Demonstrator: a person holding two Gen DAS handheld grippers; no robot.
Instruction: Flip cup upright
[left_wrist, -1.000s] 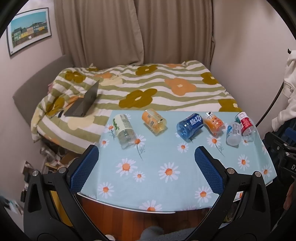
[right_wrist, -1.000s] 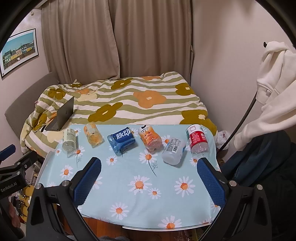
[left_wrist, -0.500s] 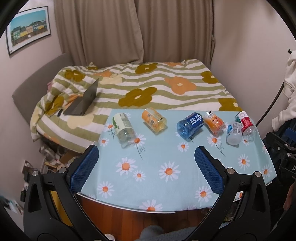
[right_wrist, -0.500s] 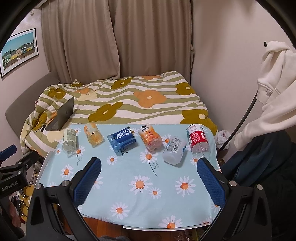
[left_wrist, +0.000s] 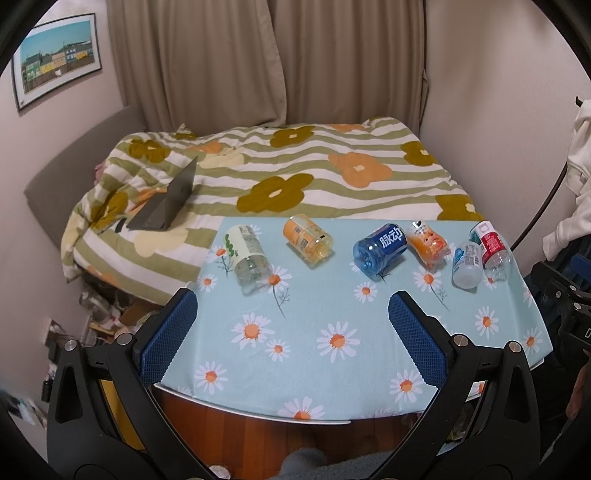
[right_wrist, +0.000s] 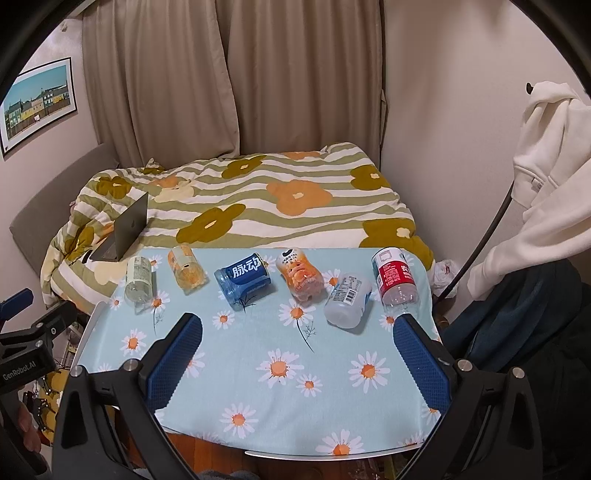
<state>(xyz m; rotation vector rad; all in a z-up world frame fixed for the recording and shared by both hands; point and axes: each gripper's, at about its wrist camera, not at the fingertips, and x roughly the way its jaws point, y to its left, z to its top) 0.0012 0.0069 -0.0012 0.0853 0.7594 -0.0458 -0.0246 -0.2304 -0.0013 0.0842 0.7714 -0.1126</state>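
Nothing had moved since earlier frames. My left gripper (left_wrist: 291, 319) and right gripper (right_wrist: 297, 341) hung released, empty, near the table's (right_wrist: 258, 369) front edge. Six cups (right_wrist: 242, 280) lay sideways along its far edge; I judged a mid-body grasp best.

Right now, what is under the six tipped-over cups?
The cups, such as the blue cup, lie on a daisy-print cloth covering the table; only its near edge shows.
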